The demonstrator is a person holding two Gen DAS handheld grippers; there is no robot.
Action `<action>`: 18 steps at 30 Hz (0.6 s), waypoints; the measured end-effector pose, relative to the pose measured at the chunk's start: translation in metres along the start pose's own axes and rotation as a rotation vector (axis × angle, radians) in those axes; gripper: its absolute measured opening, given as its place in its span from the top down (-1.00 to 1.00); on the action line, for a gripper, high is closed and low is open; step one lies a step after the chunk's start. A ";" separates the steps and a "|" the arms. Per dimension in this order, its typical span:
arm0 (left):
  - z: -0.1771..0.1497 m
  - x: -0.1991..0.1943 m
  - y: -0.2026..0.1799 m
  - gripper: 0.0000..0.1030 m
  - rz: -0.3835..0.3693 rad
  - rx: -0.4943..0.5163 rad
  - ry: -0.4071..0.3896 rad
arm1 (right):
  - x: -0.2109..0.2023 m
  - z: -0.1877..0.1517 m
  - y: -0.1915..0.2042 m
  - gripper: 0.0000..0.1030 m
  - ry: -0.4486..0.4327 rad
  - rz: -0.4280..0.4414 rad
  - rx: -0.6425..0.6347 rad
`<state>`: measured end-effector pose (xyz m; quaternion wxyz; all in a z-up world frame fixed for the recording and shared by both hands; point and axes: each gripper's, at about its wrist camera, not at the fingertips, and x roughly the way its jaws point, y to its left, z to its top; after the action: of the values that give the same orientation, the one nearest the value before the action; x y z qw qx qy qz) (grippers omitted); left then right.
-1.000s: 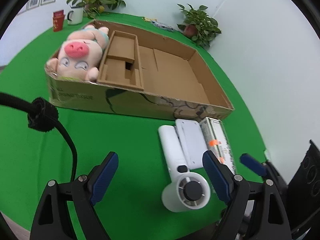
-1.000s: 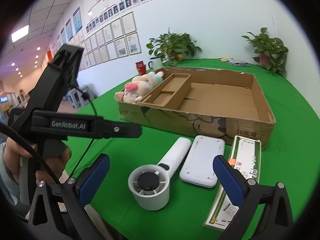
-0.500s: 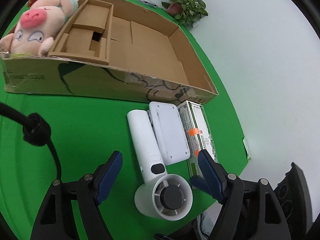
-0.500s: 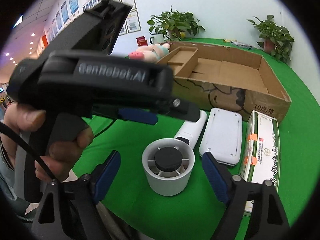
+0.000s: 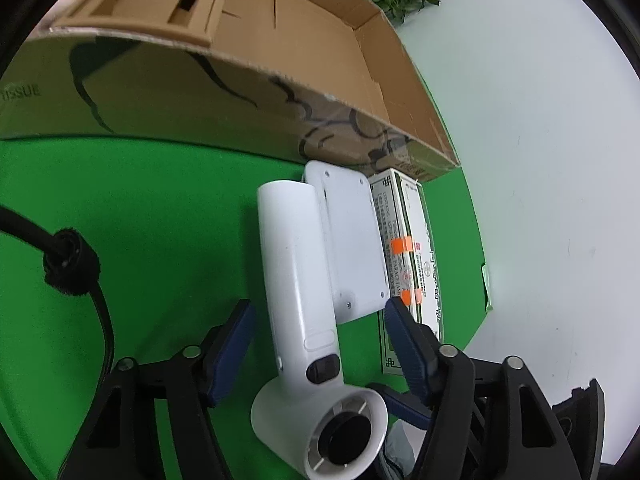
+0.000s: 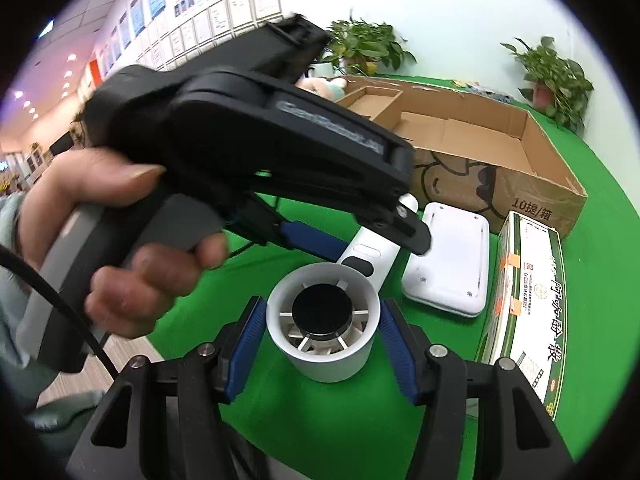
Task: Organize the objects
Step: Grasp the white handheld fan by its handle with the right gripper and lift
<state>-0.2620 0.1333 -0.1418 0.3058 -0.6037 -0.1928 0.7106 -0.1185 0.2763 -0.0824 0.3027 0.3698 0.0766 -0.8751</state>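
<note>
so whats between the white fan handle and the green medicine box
The flat white device lies between the handheld fan and the medicine box, against the fan's handle, clearest in the left wrist view.

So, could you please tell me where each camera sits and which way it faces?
Left wrist: on the left gripper, looking down along the white fan toward the cardboard box; own jaws show.
Right wrist: on the right gripper, facing the fan's round head; own jaws, left gripper and hand show.
Shared: fan, box, white pad.

White handheld fan: lying flat, round head at 6 o'clock. White flat case: touching its 3 o'clock side. Green-white carton: next over. Open cardboard box: 12 o'clock.
</note>
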 end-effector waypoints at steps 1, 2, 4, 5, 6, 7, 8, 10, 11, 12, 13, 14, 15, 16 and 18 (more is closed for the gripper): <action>-0.001 0.003 0.000 -0.14 -0.001 0.001 0.004 | -0.002 -0.002 0.001 -0.10 -0.005 0.005 -0.007; -0.001 0.004 0.001 -0.11 0.001 0.001 0.002 | -0.003 -0.003 0.002 -0.10 -0.008 0.007 -0.013; 0.000 0.006 0.002 -0.04 0.001 -0.007 0.002 | -0.005 -0.005 0.005 -0.10 -0.010 0.009 -0.026; 0.001 0.007 0.002 0.05 0.004 -0.008 0.003 | -0.006 -0.006 0.006 -0.10 -0.013 0.010 -0.036; 0.002 0.008 0.002 0.11 0.012 -0.006 0.002 | -0.006 -0.007 0.007 -0.10 -0.014 0.011 -0.041; 0.003 0.008 0.002 0.13 0.014 -0.003 0.000 | -0.007 -0.007 0.009 -0.10 -0.017 0.014 -0.047; 0.004 0.007 0.003 0.15 0.014 -0.002 -0.003 | -0.008 -0.008 0.009 -0.10 -0.018 0.017 -0.051; 0.006 0.008 0.005 0.21 0.017 -0.008 -0.008 | -0.009 -0.009 0.011 -0.09 -0.023 0.020 -0.058; 0.007 0.008 0.005 0.26 0.019 -0.009 -0.009 | -0.009 -0.010 0.013 -0.09 -0.024 0.017 -0.065; 0.007 0.008 0.005 0.31 0.023 -0.009 -0.011 | -0.009 -0.010 0.014 -0.09 -0.025 0.011 -0.074; 0.008 0.008 0.006 0.35 0.029 -0.010 -0.013 | -0.009 -0.010 0.016 -0.09 -0.025 0.009 -0.079; 0.009 0.008 0.007 0.40 0.036 -0.011 -0.013 | -0.009 -0.010 0.016 -0.09 -0.024 0.008 -0.081; 0.010 0.008 0.007 0.40 0.033 -0.012 -0.014 | -0.010 -0.009 0.017 -0.09 -0.025 0.005 -0.084; 0.010 0.007 0.007 0.40 0.030 -0.014 -0.018 | -0.009 -0.009 0.017 -0.09 -0.027 0.004 -0.085; 0.011 0.005 0.006 0.42 0.030 -0.005 -0.030 | -0.010 -0.010 0.020 -0.09 -0.032 -0.003 -0.095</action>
<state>-0.2744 0.1333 -0.1467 0.2907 -0.5964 -0.1904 0.7236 -0.0949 0.2683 -0.0810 0.3198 0.3411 0.1136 -0.8766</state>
